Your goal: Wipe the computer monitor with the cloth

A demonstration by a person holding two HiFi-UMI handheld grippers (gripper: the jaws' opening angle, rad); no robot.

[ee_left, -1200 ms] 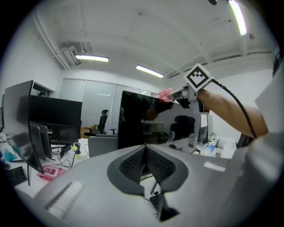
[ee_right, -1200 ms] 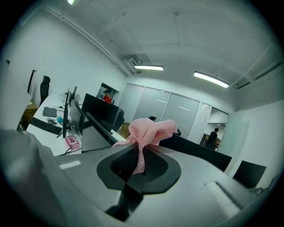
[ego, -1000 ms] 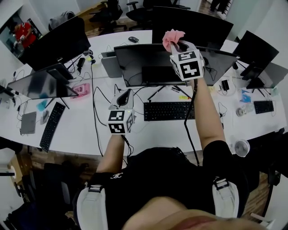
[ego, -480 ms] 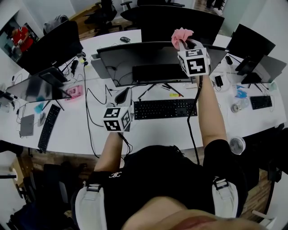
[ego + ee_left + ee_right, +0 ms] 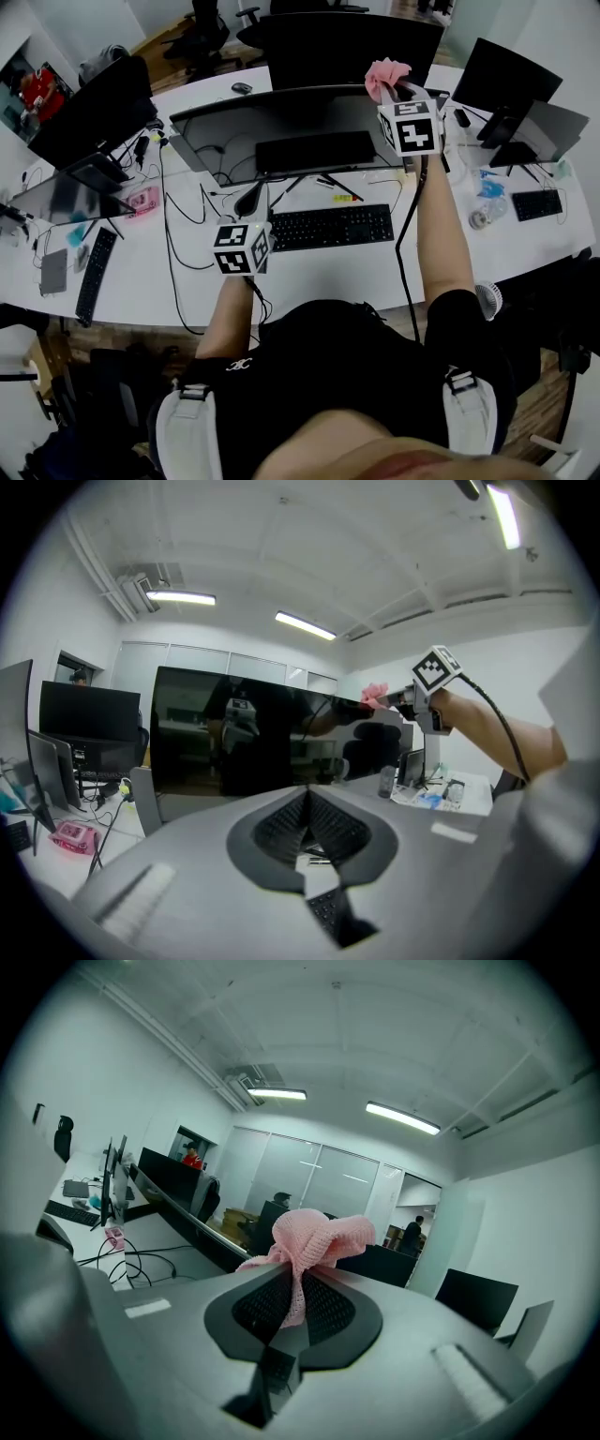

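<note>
A wide dark computer monitor stands on a white surface, its long axis running left to right and its screen facing the person. The right arm reaches straight forward and up, and the right gripper has its jaws clamped on a bunched pink cloth at the monitor's upper right corner. The left arm is bent and held lower, and the left gripper hangs over the surface beside the keyboard, pointing at the screen with its jaws together and nothing between them.
</note>
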